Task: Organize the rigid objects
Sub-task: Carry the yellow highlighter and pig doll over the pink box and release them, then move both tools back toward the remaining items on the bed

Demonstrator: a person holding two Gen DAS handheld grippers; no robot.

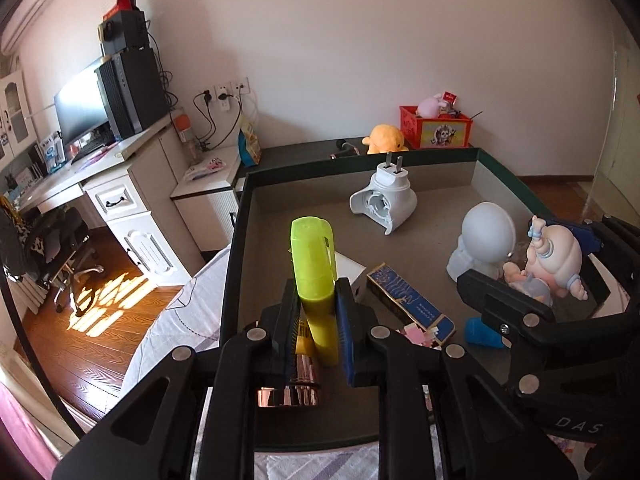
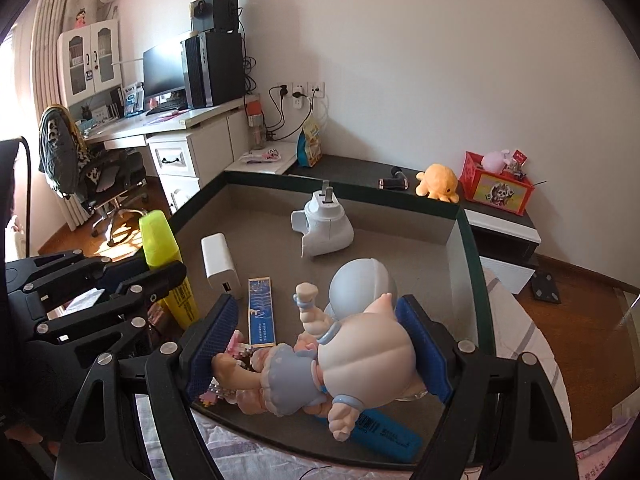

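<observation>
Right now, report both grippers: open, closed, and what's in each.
Left gripper: closed on the yellow-green highlighter.
Right gripper: jaws wide, closed on the doll figurine, pads against both its sides.

Daylight is coming in from the window side, left in both views, and is throwing a bright barred patch onto the wooden floor. The white wall is glowing evenly. The tray is sitting in softer light, its things casting faint shadows. Fisheye lenses are bending the edges, corners are darkening, and focus is staying sharp.
</observation>
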